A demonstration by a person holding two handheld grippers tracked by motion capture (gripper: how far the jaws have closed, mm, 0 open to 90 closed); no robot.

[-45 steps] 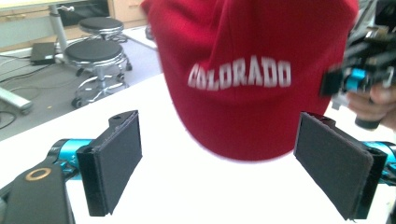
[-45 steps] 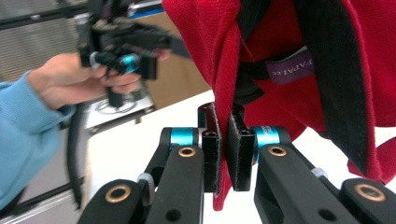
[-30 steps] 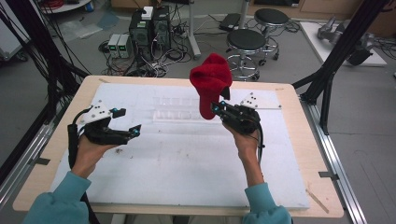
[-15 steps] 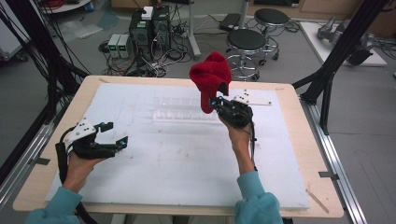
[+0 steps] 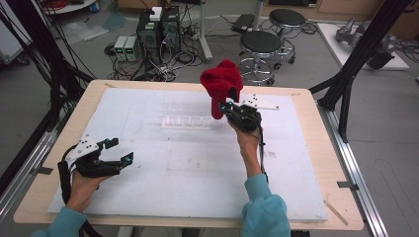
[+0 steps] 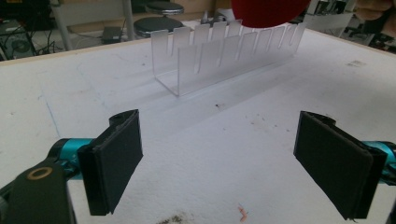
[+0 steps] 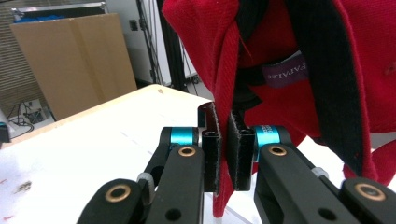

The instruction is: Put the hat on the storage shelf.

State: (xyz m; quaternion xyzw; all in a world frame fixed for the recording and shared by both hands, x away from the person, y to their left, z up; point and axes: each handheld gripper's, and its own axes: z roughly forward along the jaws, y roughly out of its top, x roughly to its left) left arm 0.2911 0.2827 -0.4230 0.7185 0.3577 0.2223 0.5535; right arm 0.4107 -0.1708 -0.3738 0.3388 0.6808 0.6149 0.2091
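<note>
left gripper (image 5: 117,151) low over table's (image 5: 306,197) near-left, jaws spread wide, nothing between | clear slotted rack (image 5: 185,121) mid-table, far side | right gripper (image 5: 228,106) clenched on red cap's (image 5: 221,85) edge, cap held up over rack's right end

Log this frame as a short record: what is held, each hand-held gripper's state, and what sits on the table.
held item: red cap, lifted above the table
right hand-held gripper: shut on the cap's fabric
left hand-held gripper: open, nothing between its jaws, low over the white board
on the board: clear slotted rack, upright, below the cap
</note>
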